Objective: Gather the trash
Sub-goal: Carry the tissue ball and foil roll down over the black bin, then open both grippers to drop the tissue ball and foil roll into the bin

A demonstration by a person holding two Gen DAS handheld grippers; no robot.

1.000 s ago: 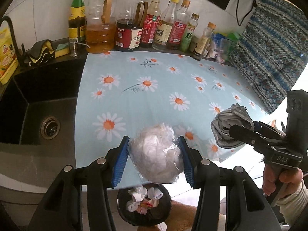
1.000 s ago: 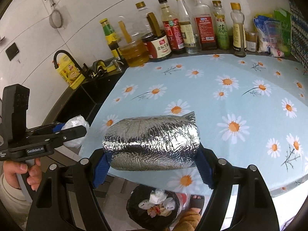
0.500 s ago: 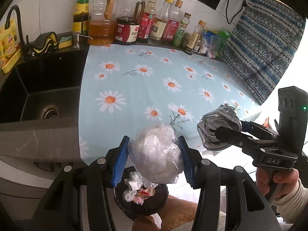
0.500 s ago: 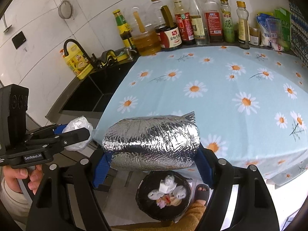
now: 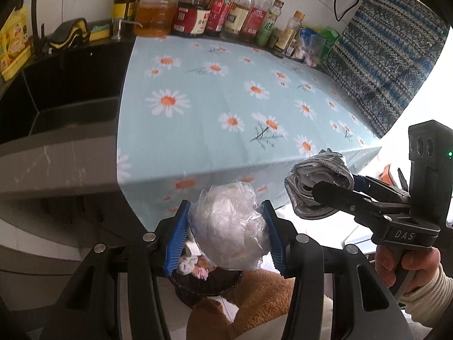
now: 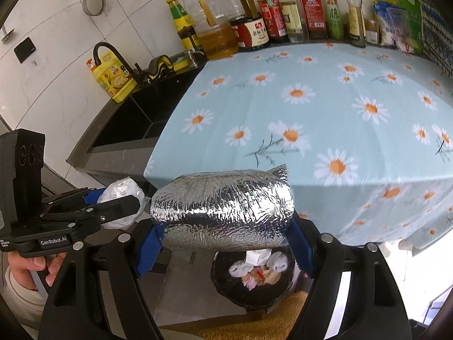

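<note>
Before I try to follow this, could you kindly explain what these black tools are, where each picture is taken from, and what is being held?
There is no robot here: a person holds a handheld pair of tongs in each hand, with a wide-angle camera on each looking forward along its two fingers.

The left wrist picture shows the left tongs clamped on a crumpled clear plastic ball, with the right tongs off to its right. The right wrist picture shows the right tongs gripping a silver foil pouch.

Behind lie a counter under a daisy tablecloth, a row of sauce bottles and a dark sink. Both pieces are held out past the counter's edge, over a black trash bin already holding tissues.
</note>
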